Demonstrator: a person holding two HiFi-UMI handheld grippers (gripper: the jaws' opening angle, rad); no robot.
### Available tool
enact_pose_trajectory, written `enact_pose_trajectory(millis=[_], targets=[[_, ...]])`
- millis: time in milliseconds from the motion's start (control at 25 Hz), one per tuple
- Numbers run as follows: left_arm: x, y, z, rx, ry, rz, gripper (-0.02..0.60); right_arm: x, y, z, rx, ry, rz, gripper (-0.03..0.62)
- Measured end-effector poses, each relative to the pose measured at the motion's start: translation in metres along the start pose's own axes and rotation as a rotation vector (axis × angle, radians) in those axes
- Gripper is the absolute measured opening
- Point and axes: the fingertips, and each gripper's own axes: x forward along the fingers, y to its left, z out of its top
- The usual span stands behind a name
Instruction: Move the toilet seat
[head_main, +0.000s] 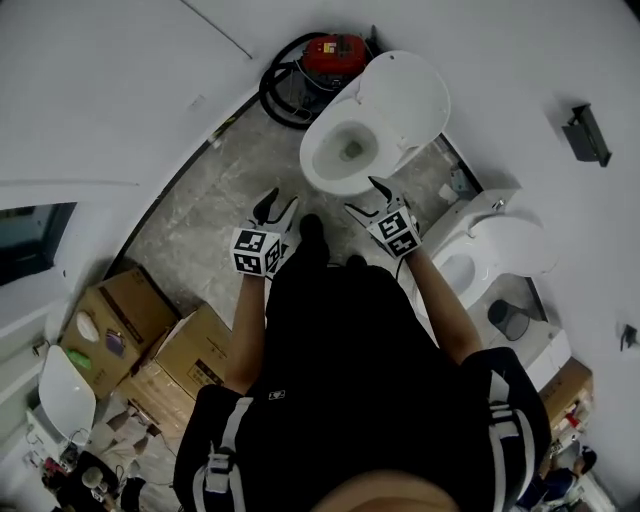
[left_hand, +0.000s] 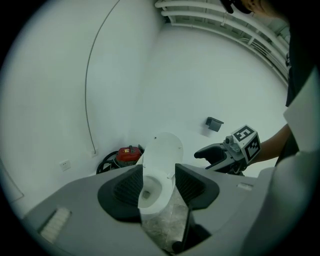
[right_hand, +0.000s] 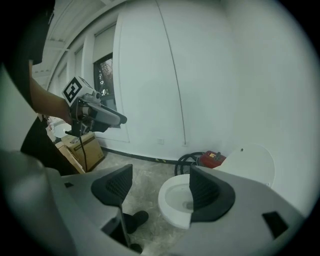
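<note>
A white toilet stands on the grey floor; its bowl (head_main: 340, 152) is uncovered. The oval lid (head_main: 408, 98) is raised behind the bowl, and I cannot tell the seat apart from it. My left gripper (head_main: 277, 207) hovers short of the bowl's near left side, jaws open and empty. My right gripper (head_main: 368, 198) hangs close to the bowl's near rim, also open and empty. In the left gripper view the bowl (left_hand: 150, 192) shows between the open jaws of the left gripper (left_hand: 159, 182), with the right gripper (left_hand: 202, 155) beside it. In the right gripper view the bowl (right_hand: 172, 200) lies beyond the right gripper (right_hand: 160, 187).
A red machine (head_main: 335, 50) with a coiled black hose (head_main: 280, 95) sits behind the toilet by the wall. A second white toilet (head_main: 485, 250) stands at the right. Cardboard boxes (head_main: 130, 320) are stacked at the left. The person's shoes (head_main: 312, 228) rest before the bowl.
</note>
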Motion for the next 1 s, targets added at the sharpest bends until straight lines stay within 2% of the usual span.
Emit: enact_pose_trajectory(millis=[200,440,800,1000], targets=[[0.015,0.017,0.005,0.023,0.034,-0.057,0.202,0.018,0.001,0.005,0.029,0.017,-0.023,0.357],[0.026,0.04,0.009,0.04,0.041,-0.111,0.196,0.032,-0.009,0.022,0.054,0.008,-0.111,0.348],[0.046,0.048,0.006,0.035,0.07,-0.151,0.19,0.049,-0.015,0.018,0.06,0.045,-0.106,0.334],[0.051,0.052,-0.002,0.006,0.086,-0.14,0.19,0.061,-0.01,0.018,0.057,0.061,-0.046,0.345]])
